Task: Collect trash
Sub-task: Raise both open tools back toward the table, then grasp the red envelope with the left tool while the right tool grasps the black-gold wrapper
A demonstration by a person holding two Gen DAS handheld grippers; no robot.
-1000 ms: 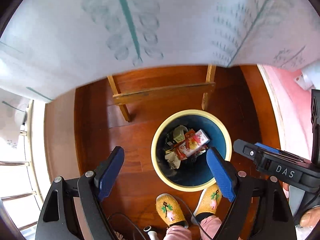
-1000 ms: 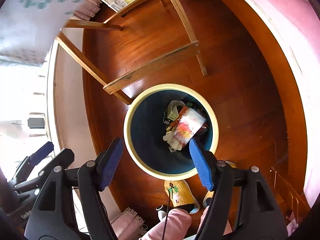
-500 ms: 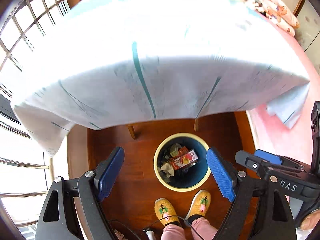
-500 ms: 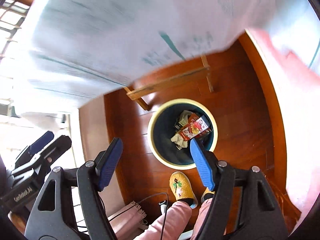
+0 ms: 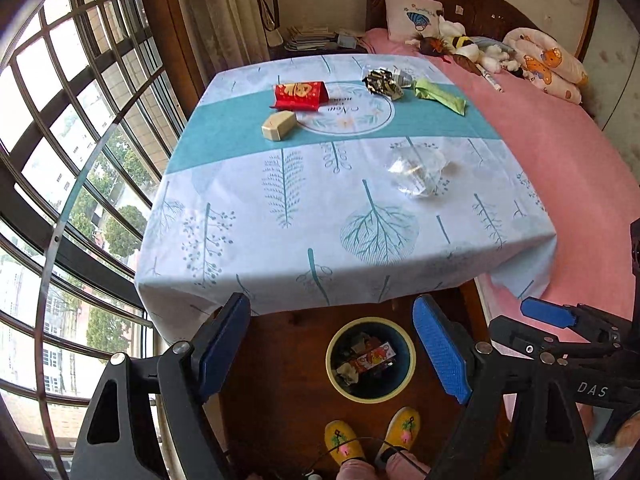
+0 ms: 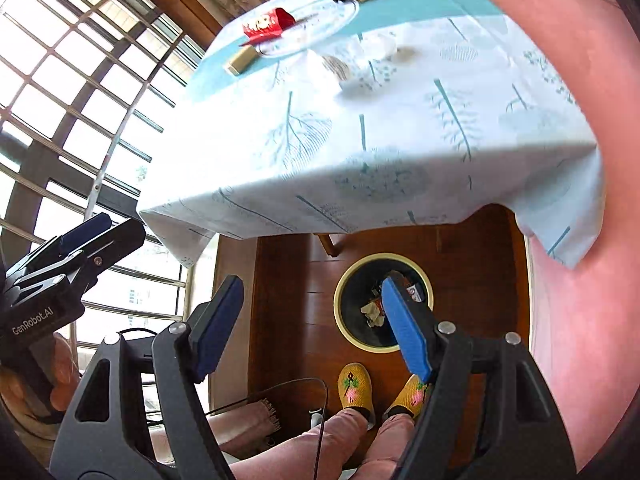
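Note:
Both grippers hang high over the floor, open and empty. Far below my left gripper (image 5: 332,348) stands a round bin (image 5: 336,376) with a cream rim, holding wrappers and a red carton (image 5: 372,358). My right gripper (image 6: 312,324) has the same bin (image 6: 348,332) under its right finger. On the table (image 5: 248,248) lie a red packet (image 5: 300,95), a beige box (image 5: 279,125), a crumpled clear plastic wrap (image 5: 416,172), a dark foil wrapper (image 5: 382,80) and a green wrapper (image 5: 438,95). In the right wrist view the red packet (image 6: 266,24) and clear wrap (image 6: 360,62) show too.
A pink-covered bed (image 5: 560,168) with soft toys (image 5: 472,50) runs along the right of the table. A barred window (image 5: 60,160) fills the left. The person's yellow slippers (image 5: 372,432) stand on the wooden floor beside the bin. A cable (image 6: 280,390) trails near the feet.
Both grippers have risen from just above the bin to above the table's height. The tabletop and its trash have come into view; the bin looks smaller. The jaws stayed open.

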